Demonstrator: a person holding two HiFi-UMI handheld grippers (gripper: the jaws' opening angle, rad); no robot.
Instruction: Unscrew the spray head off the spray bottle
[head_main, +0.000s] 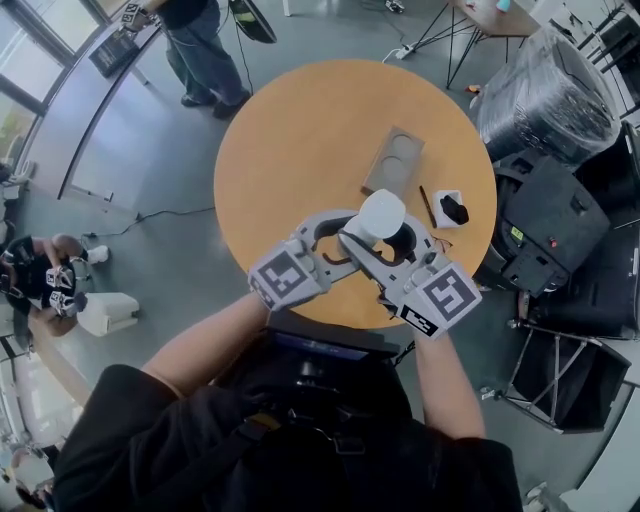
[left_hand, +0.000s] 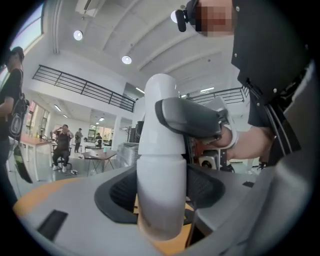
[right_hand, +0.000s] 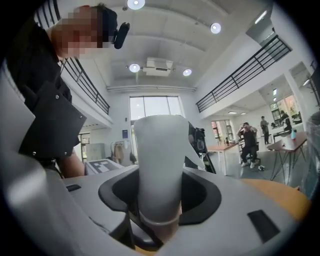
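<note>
Both clamped, left hand-held gripper (left_hand: 161, 212) on spray bottle (left_hand: 159, 187), right hand-held gripper (right_hand: 159, 202) apparently on spray head (right_hand: 159, 150)

No legible text, label or number anywhere

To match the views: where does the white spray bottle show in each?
Head view: spray bottle slightly right of centre, over the round table.
Left gripper view: spray bottle dead centre, upright between the jaws.
Right gripper view: spray bottle centre again, between the jaws.
Shared landmark: the round table, orange at lower left in the left gripper view, lower right in the right.
</note>
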